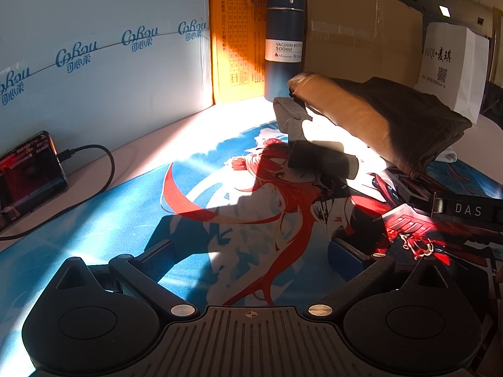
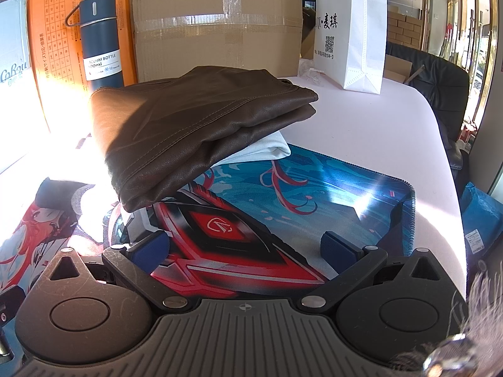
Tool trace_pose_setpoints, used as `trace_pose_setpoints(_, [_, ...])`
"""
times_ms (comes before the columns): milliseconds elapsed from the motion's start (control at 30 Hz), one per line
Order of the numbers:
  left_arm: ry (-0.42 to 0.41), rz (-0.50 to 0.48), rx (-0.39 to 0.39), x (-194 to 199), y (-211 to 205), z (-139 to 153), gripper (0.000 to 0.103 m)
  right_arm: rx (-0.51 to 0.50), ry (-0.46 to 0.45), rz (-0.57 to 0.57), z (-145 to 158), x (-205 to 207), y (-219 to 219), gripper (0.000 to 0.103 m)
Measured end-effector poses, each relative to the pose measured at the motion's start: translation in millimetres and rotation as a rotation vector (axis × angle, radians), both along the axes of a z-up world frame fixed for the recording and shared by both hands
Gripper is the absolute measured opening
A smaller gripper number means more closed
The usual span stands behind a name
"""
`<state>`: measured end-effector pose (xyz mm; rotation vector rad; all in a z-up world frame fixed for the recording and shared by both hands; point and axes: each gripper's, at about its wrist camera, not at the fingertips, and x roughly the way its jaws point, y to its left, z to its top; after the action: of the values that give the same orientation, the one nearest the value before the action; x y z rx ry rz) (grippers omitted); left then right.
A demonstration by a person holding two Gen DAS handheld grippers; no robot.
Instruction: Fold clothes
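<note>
Right wrist view first: our right gripper (image 2: 245,245) hangs low over the printed blue-and-red desk mat (image 2: 345,188), its blue-padded fingers spread wide and holding nothing. Just ahead lies the folded dark brown leather-like garment (image 2: 201,119), stacked on a pale white folded cloth (image 2: 267,150), its near corner overhanging the mat. From the left wrist view, our left gripper (image 1: 248,254) is likewise spread and empty, well short of the same pile, beside which a grey knit cuff (image 1: 289,116) pokes out.

We judge this garment's fold done, or nearly so; the next move probably calls for either squaring the pile or reaching for another piece.

Room is tight behind: the navy vacuum bottle (image 2: 100,40), the taped brown cardboard box (image 2: 217,22) and the white paper bag (image 2: 352,37) stand close. A black phone on its cable (image 1: 28,176) lies to the left. Open room lies on the pale tabletop (image 2: 377,119) to the right.
</note>
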<state>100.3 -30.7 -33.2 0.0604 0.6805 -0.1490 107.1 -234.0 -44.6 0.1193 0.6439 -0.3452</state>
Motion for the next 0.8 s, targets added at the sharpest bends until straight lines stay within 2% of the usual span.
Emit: trace_pose_setpoints(800, [-0.003, 0.022, -0.015, 3.9, 0.7, 0.3, 0.103, 0.005, -0.004, 0.012, 0.0, 0.5, 0.3, 0.103])
